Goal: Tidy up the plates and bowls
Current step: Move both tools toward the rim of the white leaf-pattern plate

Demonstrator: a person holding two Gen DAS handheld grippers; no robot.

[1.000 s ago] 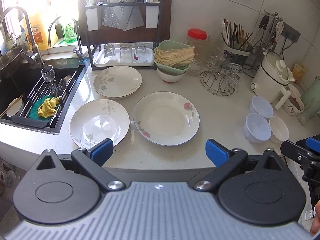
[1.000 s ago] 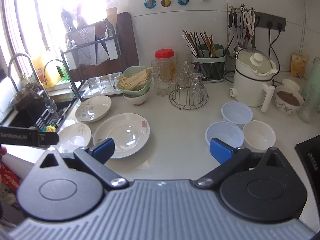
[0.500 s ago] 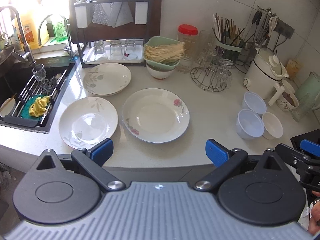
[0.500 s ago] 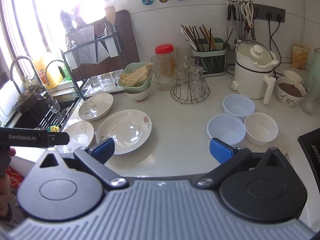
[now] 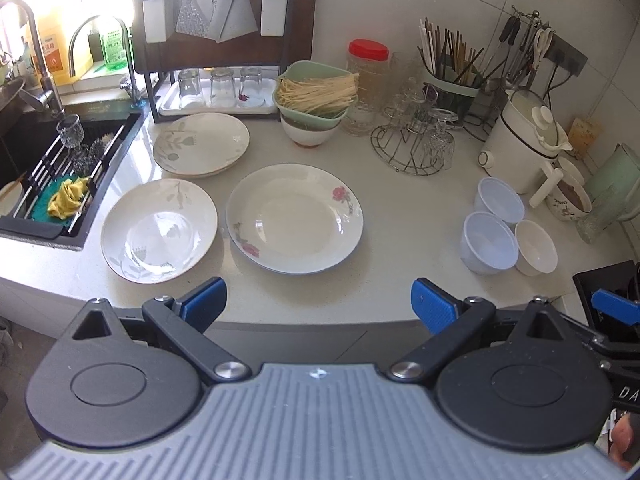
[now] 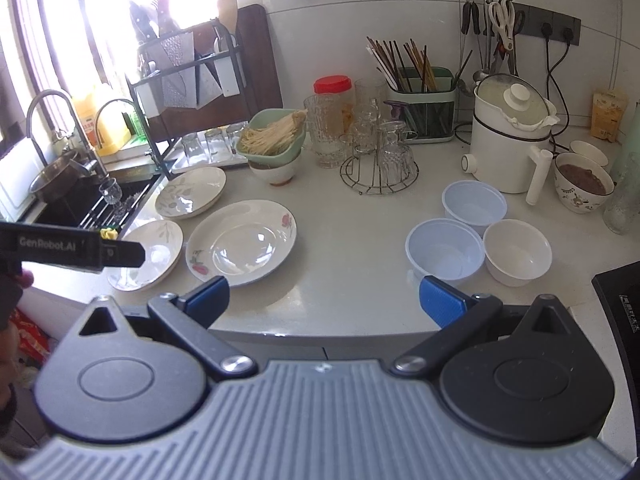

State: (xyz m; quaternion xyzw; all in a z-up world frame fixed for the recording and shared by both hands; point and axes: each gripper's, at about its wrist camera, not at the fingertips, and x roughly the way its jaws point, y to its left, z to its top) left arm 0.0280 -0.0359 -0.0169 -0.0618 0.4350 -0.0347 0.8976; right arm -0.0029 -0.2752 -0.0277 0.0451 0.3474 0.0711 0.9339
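Three plates lie on the white counter: a rose-patterned plate (image 5: 295,218) in the middle, a leaf-patterned plate (image 5: 159,230) to its left and another leaf plate (image 5: 201,144) behind. They also show in the right wrist view (image 6: 242,247). Two translucent plastic bowls (image 5: 489,242) (image 5: 499,200) and a white bowl (image 5: 536,247) sit together at the right, also in the right wrist view (image 6: 444,249). My left gripper (image 5: 319,307) is open and empty, before the counter edge. My right gripper (image 6: 325,302) is open and empty, also short of the counter.
A sink (image 5: 44,168) with a drain rack is at the left. A dish rack (image 5: 216,40) with glasses stands behind. A green bowl of noodles (image 5: 316,96), a wire glass stand (image 5: 416,148), a white cooker (image 5: 524,140) and a chopstick holder (image 6: 424,104) line the back.
Both grippers have drawn back slightly from the counter and shifted a little right. Their jaws stayed open and nothing on the counter moved.
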